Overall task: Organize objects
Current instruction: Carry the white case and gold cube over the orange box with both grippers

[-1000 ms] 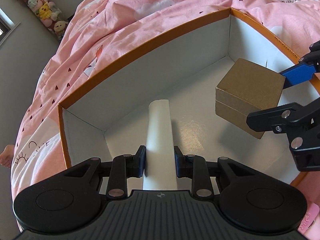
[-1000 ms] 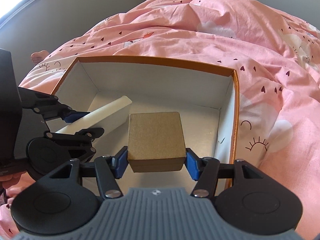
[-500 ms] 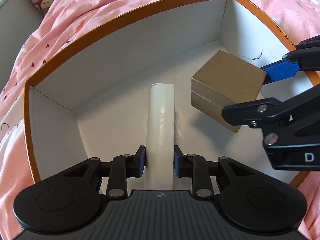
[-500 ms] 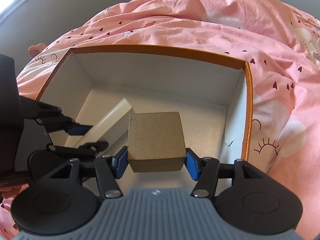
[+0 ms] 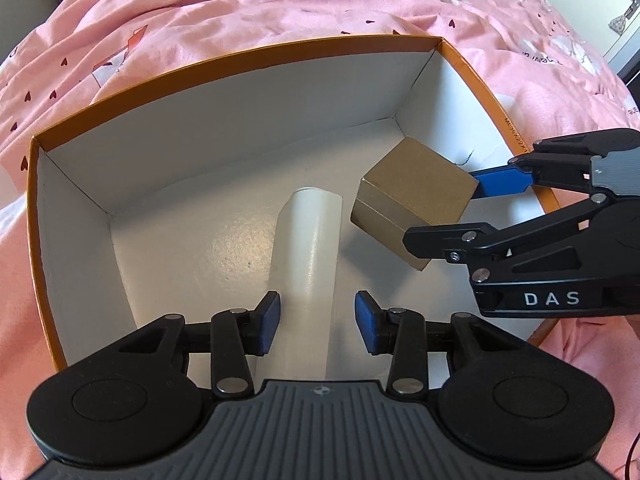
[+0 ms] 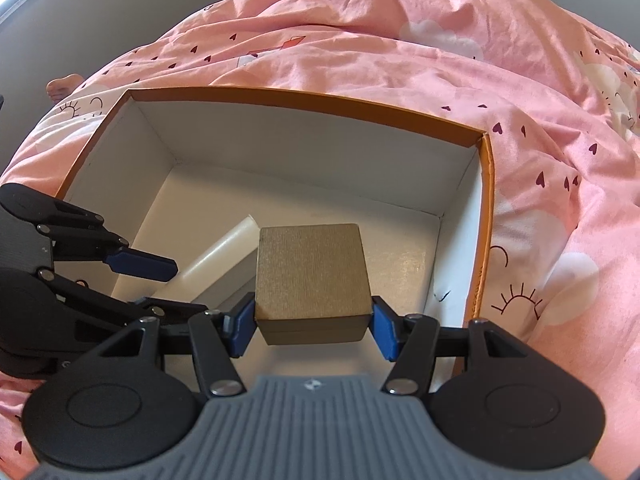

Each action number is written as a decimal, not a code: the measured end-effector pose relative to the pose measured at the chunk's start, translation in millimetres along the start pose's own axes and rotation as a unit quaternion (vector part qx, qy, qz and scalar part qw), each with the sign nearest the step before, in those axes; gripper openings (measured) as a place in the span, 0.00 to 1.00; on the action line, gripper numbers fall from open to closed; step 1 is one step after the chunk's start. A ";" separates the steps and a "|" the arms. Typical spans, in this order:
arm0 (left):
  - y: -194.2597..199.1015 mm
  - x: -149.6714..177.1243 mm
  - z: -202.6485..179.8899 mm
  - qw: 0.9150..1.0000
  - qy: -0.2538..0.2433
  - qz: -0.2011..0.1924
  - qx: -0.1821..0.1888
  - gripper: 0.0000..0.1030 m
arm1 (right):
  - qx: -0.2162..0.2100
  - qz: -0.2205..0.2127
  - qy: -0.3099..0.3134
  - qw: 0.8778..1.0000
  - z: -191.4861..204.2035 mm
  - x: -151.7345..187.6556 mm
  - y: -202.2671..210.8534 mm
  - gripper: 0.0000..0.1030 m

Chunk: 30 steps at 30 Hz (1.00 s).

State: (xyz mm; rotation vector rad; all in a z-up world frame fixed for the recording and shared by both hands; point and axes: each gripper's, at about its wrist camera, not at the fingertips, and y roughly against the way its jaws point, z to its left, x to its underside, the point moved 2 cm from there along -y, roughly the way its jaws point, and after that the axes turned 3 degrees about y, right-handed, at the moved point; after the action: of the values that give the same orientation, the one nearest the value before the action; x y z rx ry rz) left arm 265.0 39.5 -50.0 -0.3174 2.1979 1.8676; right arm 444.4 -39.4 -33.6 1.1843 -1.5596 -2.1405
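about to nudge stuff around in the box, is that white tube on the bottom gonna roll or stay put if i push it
The white tube looks round and smooth, lying on the glossy floor of the orange box, so a sideways push would probably roll it. Pushed endwise, it would more likely slide. It keeps a straight shape, so it seems stiff. The left gripper has just opened off it.

1. The left wrist camera looks steeply down, close over the near wall of the orange-rimmed box (image 5: pixel 256 60), facing its far wall.
2. The right wrist camera looks down likewise, from the box's right side.
3. Both views share the box's white floor, the gold box (image 6: pixel 312 268) and the pink bedspread (image 6: pixel 400 60) beyond.
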 end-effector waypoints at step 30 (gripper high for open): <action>-25.3 -8.0 -0.4 0.958 -0.119 0.002 -0.261 0.31 | 0.010 0.005 0.023 1.000 6.3 1.2 1.0 0.59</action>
State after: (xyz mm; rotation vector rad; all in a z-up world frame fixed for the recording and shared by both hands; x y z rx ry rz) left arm 280.5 35.1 -71.0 -0.1649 1.5292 2.3283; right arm 438.8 -36.2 -32.7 1.2216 -1.5672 -2.0807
